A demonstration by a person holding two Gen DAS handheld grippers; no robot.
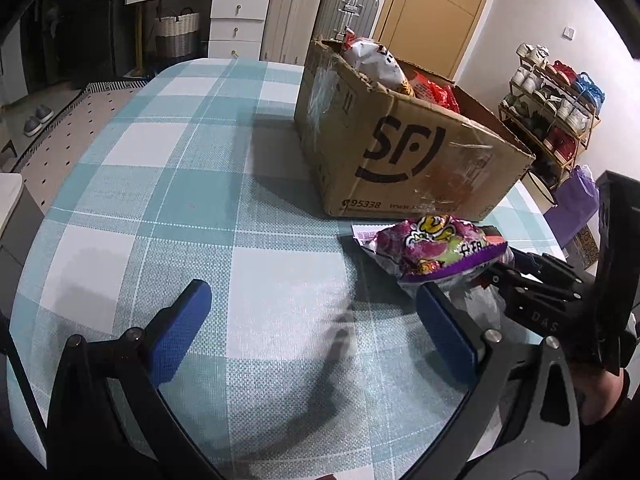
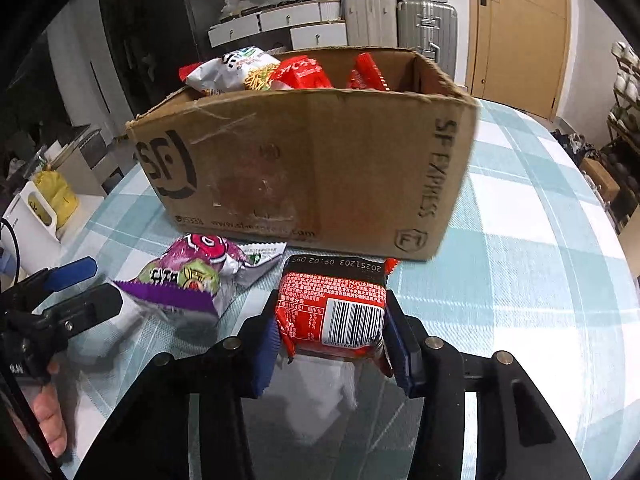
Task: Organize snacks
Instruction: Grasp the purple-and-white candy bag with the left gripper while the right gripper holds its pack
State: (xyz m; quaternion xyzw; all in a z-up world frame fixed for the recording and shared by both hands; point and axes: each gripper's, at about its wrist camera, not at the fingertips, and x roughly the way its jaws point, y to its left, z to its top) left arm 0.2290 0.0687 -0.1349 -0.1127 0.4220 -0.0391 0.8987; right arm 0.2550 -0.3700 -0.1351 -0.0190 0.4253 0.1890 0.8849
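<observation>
Fingers of your right gripper point(image 2: 334, 344) are clamped on a red snack packet point(image 2: 334, 308), one blue pad on each side, barcode face up and the printed date toward the box. You hold it just in front of the cardboard box point(image 2: 304, 168), close to the box's near wall.

Your left gripper point(image 1: 314, 328) has its fingers point(image 1: 180, 332) wide apart with nothing between them, hanging over bare checked cloth on the counter point(image 1: 160, 184).

Just beside your right gripper, on its left, lies a purple snack bag point(image 2: 188, 280), flat on the counter near the foot of the box; one of your left fingers sits close to its edge, though you cannot tell whether it touches.

Farther out, the box stands open toward the counter's far edge, with several packets inside: a white bag point(image 2: 232, 72) and red packets point(image 2: 304, 74) poking above its rim.
</observation>
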